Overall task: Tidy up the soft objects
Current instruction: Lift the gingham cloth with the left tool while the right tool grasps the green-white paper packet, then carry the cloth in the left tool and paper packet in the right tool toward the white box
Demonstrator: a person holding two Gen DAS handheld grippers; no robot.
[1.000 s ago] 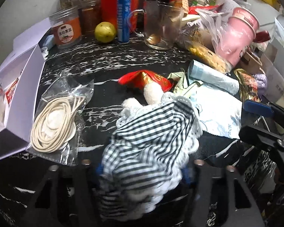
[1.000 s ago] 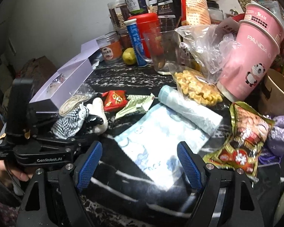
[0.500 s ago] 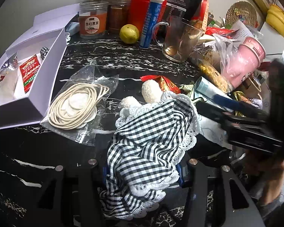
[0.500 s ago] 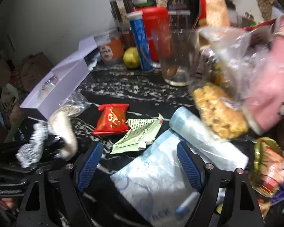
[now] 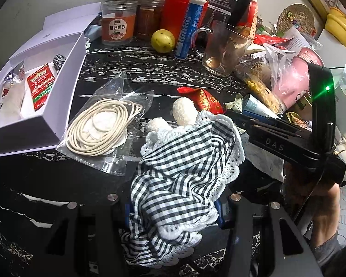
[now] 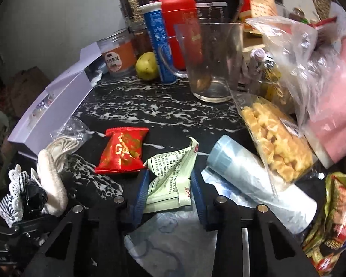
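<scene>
My left tool (image 5: 173, 205) grips the black-and-white gingham plush toy (image 5: 184, 161) at lower centre; my right tool (image 6: 169, 191), jaws narrowed, straddles a pale green paper sachet (image 6: 170, 180) without yet clamping it. The white open box (image 5: 64, 97), upper left, holds few items; most sorting remains.

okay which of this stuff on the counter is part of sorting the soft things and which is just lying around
Part of the job:
- gingham plush toy, clamped in the left hand-held gripper
- green sachet, between the right hand-held gripper fingers
- white box

Just lying about:
- glass mug
- lemon
- blue tube
- cord bag
</scene>
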